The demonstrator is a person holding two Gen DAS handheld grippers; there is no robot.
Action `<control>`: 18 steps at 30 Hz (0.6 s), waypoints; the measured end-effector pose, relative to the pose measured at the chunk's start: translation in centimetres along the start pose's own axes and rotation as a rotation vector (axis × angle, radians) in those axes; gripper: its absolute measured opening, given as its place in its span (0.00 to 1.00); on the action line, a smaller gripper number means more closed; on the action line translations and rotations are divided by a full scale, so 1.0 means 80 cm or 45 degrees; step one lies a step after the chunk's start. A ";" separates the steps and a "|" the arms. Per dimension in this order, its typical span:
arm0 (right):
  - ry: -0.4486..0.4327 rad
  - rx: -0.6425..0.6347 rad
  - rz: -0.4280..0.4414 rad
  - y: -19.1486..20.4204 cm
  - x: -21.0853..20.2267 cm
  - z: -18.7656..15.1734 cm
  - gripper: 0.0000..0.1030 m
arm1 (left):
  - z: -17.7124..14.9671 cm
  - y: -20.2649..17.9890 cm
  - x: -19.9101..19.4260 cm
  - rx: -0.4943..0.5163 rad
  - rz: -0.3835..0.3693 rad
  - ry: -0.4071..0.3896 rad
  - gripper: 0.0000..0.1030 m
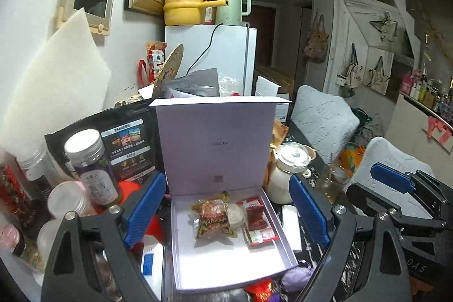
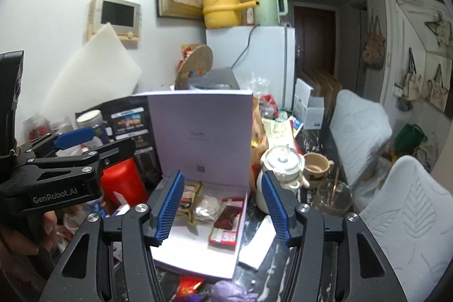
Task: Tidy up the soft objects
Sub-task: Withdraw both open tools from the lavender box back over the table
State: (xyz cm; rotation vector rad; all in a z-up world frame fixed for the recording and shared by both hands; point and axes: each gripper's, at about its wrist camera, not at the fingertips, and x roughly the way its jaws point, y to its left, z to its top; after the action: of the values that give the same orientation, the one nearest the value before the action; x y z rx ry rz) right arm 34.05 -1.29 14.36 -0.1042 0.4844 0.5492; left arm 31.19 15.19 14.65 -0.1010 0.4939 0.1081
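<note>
In the open white box (image 1: 181, 259) we list three light, crinkly snack packets (image 1: 214, 220), best pinched at a sealed edge, a limp purple pouch (image 1: 294, 278) on the tabletop, and left gripper (image 1: 228, 212) and right gripper (image 2: 223, 210) both released, empty.

Left gripper (image 1: 226, 205): jaws spread wide, blue ribbed pads (image 1: 145, 205) apart, nothing between them; held above the open white box (image 1: 181, 251), pointing down at it on a slant. Right gripper (image 2: 223, 205): jaws parted, narrower than the left, pads (image 2: 170, 204) bare, nothing gripped; also raised over the box, tilted down toward it. The two sit side by side, each showing at the edge of the other's view. A hand (image 2: 25, 234) grips the left gripper's handle, left of the box.
</note>
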 end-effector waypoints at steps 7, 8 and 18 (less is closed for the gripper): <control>-0.054 -0.036 -0.007 0.020 -0.050 -0.015 0.62 | -0.020 -0.002 -0.044 0.009 -0.067 -0.001 0.87; -0.059 -0.036 -0.009 0.022 -0.058 -0.020 0.62 | -0.023 -0.002 -0.047 0.009 -0.072 -0.003 0.87; -0.046 0.010 -0.013 0.032 -0.108 -0.079 0.71 | -0.071 -0.005 -0.101 0.048 -0.089 -0.014 0.87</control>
State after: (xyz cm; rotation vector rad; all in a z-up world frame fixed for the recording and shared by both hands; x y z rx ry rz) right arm 23.64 -4.61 12.90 -0.0893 0.4502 0.5383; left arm 21.53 13.49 13.58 -0.0810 0.4803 0.0308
